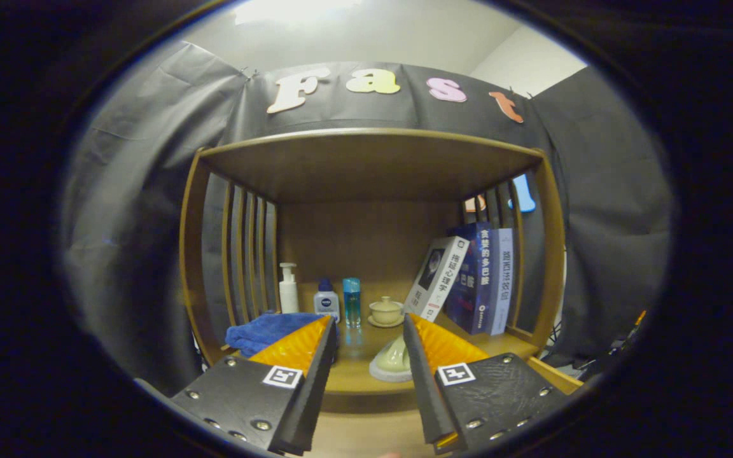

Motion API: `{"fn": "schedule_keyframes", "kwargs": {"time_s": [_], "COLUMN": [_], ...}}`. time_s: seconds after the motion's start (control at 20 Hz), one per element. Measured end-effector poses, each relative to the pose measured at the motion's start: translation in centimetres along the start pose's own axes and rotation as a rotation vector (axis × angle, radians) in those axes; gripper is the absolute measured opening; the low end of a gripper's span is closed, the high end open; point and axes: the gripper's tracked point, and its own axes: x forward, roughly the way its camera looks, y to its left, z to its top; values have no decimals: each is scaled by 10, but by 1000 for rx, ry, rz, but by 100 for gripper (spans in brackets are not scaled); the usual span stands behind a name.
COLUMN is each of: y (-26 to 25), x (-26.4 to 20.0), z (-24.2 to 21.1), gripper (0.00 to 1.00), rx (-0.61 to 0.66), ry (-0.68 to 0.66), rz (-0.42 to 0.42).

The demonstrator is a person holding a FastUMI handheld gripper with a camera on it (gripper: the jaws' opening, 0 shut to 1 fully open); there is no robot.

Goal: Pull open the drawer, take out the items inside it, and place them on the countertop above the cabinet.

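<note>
My gripper (pixel 366 327) is open, its two fingers spread with nothing between them. It hovers just above the front of the wooden countertop (pixel 357 375). A pale green lid-like dish (pixel 392 364) lies on the countertop, partly hidden behind the right finger. A folded blue cloth (pixel 265 329) lies behind the left finger. Beyond the fingers, along the back panel, stand a white pump bottle (pixel 288 289), a small blue-capped bottle (pixel 326 300), a clear blue bottle (pixel 352 301) and a cream lidded cup on a saucer (pixel 385 312).
The countertop sits inside a wooden shelf frame (pixel 366 159) with a roof board and slatted sides. Several books (pixel 474 280) lean and stand at the right end. Black cloth walls surround the shelf. Some cables (pixel 614 346) lie low to the right.
</note>
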Motion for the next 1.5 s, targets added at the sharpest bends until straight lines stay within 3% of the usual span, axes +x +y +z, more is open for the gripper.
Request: {"fn": "schedule_keyframes", "kwargs": {"time_s": [0.2,0.4,0.7,1.0,1.5], "y": [-15,-19,-24,-30,-27], "x": [-57,-101,-145,-147,-130], "z": [-39,-79,-124,-156,-184], "gripper": [63,64,84,96,96], "rx": [-5,5,-4,36,47], "ry": [111,193,273,302,305], "rz": [-49,-47,-33,-20,-4]}}
